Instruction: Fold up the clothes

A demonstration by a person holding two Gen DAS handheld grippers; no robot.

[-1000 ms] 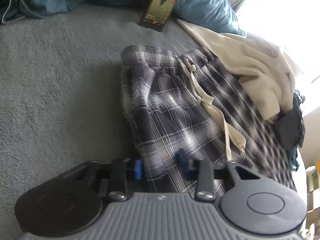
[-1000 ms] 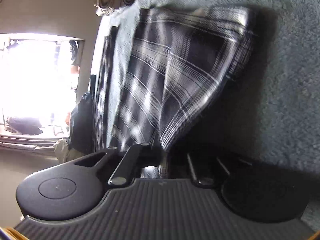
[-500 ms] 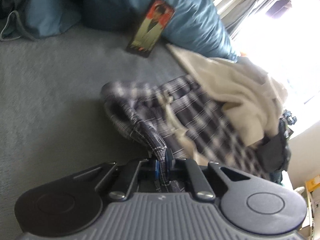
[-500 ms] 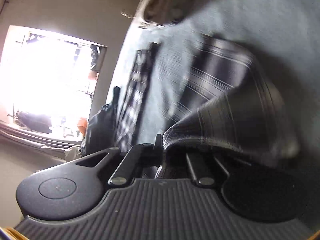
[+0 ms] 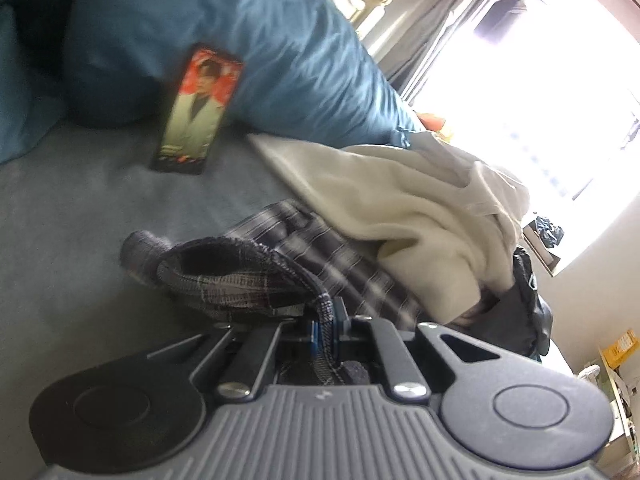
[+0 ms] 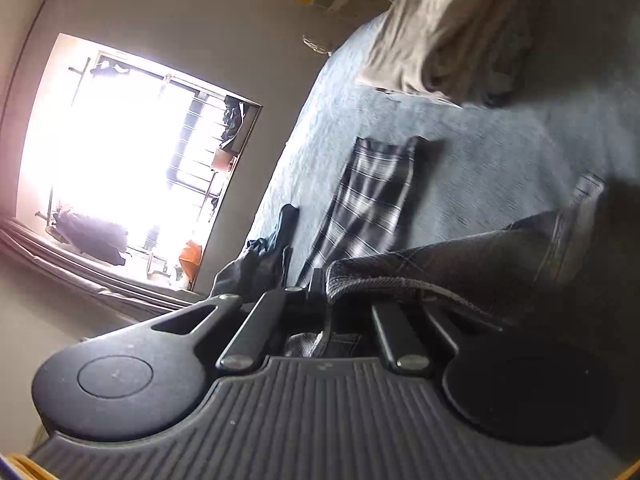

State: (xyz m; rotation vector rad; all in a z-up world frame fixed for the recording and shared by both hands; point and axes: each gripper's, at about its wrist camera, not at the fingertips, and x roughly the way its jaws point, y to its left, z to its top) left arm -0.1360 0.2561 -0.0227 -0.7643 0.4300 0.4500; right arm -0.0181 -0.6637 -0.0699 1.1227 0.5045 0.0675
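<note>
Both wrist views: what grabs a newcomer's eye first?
The plaid shorts, pinched in the shut left gripper low in the left wrist view, and likewise in the right gripper, part lifted off the grey bed. Next, the blown-out window at left in the right view. Then the bright card leaning on the blue pillow.

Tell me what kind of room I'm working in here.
Most likely a bedroom: the clothes lie on a bed with a grey-blue cover, a blue pillow sits at its head, and a bright window has laundry hanging outside.
</note>
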